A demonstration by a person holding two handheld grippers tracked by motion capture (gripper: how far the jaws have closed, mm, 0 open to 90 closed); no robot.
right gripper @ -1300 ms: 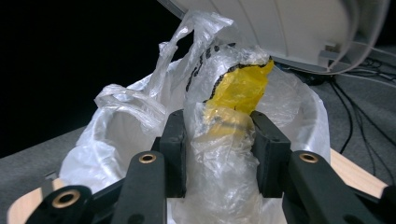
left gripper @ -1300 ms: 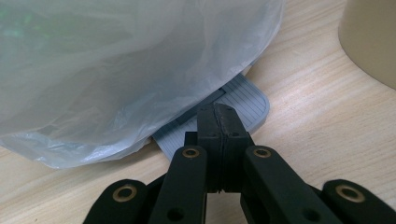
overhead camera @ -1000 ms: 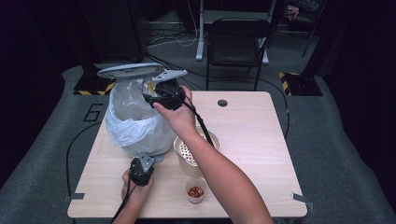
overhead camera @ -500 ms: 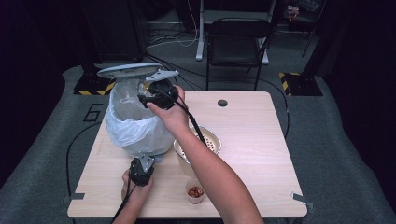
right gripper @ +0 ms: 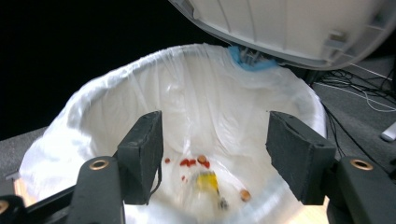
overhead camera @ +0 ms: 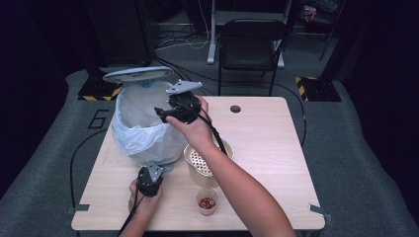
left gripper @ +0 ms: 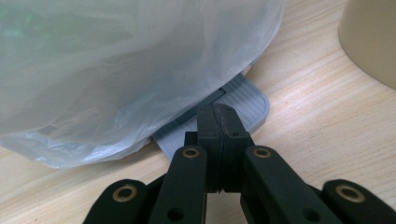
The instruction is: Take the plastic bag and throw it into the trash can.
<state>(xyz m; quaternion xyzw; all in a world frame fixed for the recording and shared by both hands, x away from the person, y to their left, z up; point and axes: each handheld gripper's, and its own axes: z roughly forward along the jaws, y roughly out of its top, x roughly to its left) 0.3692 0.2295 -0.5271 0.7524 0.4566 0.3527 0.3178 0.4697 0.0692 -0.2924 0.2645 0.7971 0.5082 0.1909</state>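
Lab or studio: dark curtained room, floor cables (overhead camera: 183, 39), hazard-taped stand bases (overhead camera: 312, 84), folding chair (overhead camera: 252, 44).

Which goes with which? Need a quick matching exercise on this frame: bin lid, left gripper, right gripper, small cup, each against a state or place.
Things:
1. bin lid
2. left gripper
3. right gripper
4. small cup

States or places:
A. jaws shut, on the foot pedal
B. raised open
C. near table edge, red bits inside
D. jaws open, over the lined bin

Pairs: 1-B, 2-A, 3-D, 4-C
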